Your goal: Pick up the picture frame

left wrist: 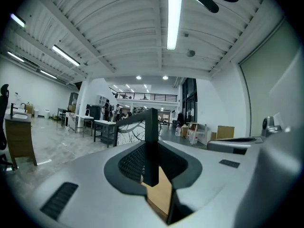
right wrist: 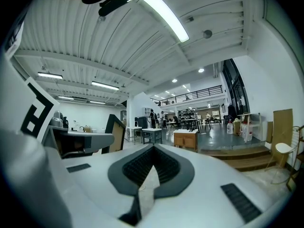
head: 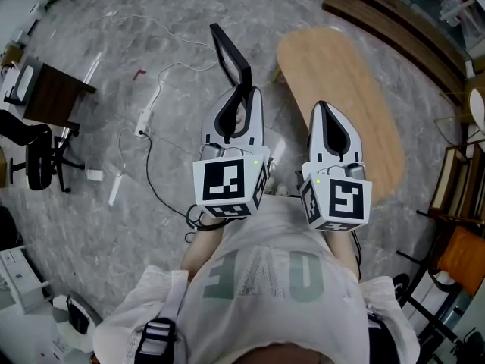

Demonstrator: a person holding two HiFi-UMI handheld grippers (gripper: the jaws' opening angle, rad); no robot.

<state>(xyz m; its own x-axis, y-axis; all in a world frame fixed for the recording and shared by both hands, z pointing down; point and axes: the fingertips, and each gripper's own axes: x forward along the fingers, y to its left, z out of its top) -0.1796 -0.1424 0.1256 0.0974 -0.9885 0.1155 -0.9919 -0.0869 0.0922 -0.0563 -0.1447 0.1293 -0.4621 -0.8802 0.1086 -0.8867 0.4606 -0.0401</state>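
The picture frame (head: 230, 54) is a thin black-edged frame, held off the floor and sticking out ahead of my left gripper (head: 245, 89). That gripper is shut on the frame's lower corner. In the left gripper view the frame's black edge (left wrist: 150, 122) stands upright between the two dark pads, with its tan backing below. My right gripper (head: 322, 106) hovers beside it over the wooden table, jaws together with nothing between them. The right gripper (right wrist: 151, 148) shows its pads meeting in its own view, where the frame (right wrist: 114, 132) appears off to the left.
An oval wooden table (head: 377, 146) lies under and ahead of the right gripper. A power strip with cables (head: 143, 121) crosses the marble floor. A dark desk (head: 53, 97) and an office chair (head: 36, 165) stand at the left, wooden chairs (head: 458, 192) at the right.
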